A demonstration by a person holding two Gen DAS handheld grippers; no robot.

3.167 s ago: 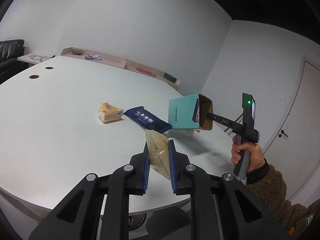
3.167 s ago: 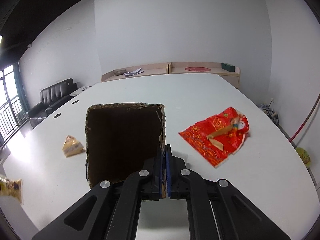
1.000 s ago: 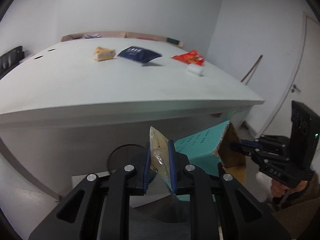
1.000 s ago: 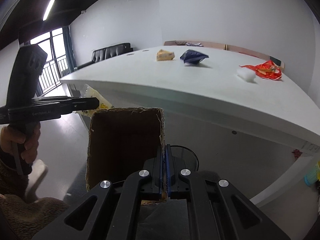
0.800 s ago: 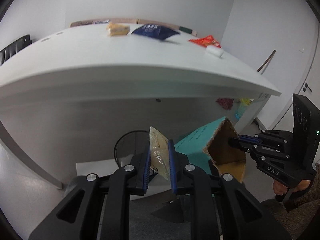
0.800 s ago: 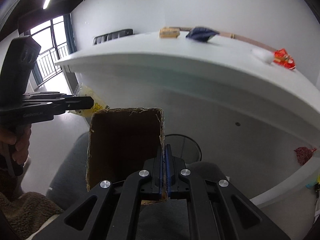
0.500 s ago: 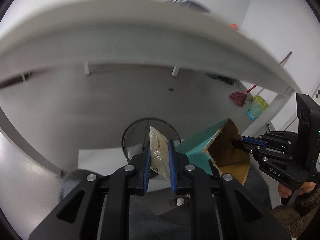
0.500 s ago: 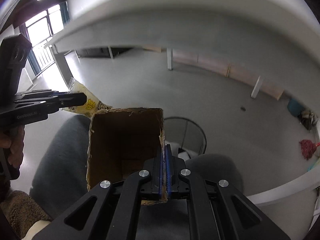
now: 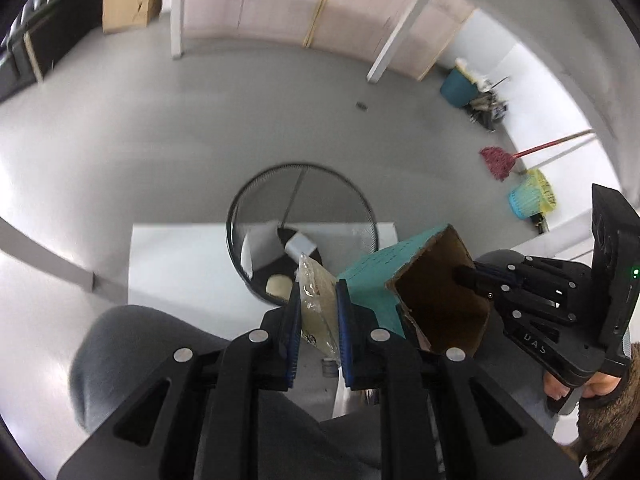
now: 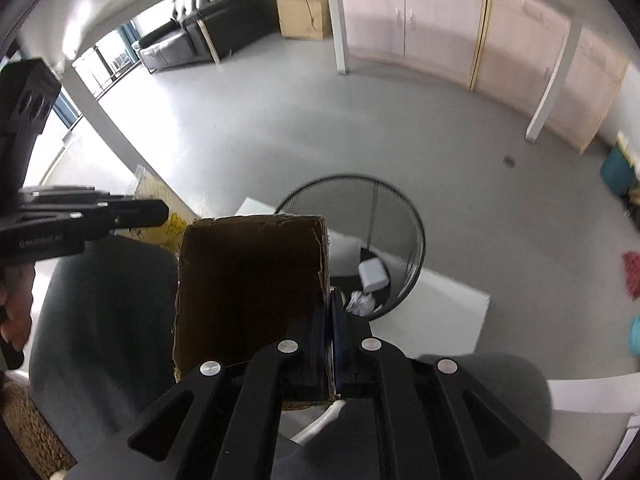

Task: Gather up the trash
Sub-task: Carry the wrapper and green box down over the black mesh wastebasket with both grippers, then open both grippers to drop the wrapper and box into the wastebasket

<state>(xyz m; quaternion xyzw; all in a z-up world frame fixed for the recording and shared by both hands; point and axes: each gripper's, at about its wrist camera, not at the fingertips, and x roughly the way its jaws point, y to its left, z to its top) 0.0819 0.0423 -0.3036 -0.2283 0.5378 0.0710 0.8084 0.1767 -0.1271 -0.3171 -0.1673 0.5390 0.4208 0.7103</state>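
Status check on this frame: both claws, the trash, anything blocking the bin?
Left claw shut on snack wrapper. Right claw shut on open cardboard box wall. Both held above wire wastebasket, some trash already inside. Nothing blocks the drop.

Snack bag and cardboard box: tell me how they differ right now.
The snack bag is thin, flat, clear plastic; the cardboard box is bulky, open-ended, teal outside, brown inside. The left gripper holds the bag; the right gripper pinches the box's wall. Both hang near the wire bin.
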